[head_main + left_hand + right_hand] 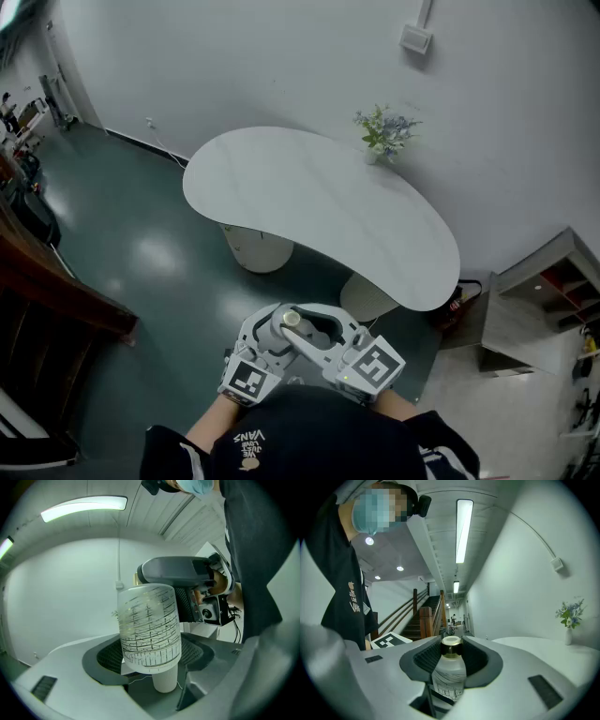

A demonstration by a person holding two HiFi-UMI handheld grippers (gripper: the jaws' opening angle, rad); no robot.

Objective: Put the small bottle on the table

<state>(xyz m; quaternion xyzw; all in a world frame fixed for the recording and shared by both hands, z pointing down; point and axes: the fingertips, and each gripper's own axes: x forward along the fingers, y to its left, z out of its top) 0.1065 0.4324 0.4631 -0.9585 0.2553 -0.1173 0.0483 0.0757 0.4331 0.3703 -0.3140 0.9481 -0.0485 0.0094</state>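
The small frosted bottle [288, 323] with black line drawings hangs in the air, close in front of the person and short of the table. Both grippers hold it. In the left gripper view the bottle's wide body [149, 627] fills the gap between the jaws of my left gripper [150, 651], and its white ribbed end points at the camera. My right gripper [451, 652] grips the bottle's [450, 672] gold collar between its pads. In the head view my left gripper [270, 336] and right gripper [314, 339] meet at the bottle.
The white kidney-shaped table [319, 202] stands ahead on two round pedestals [258, 248], with a small vase of flowers [384, 136] at its far edge by the wall. A wooden staircase [47, 281] is at the left. Low shelves [553, 281] are at the right.
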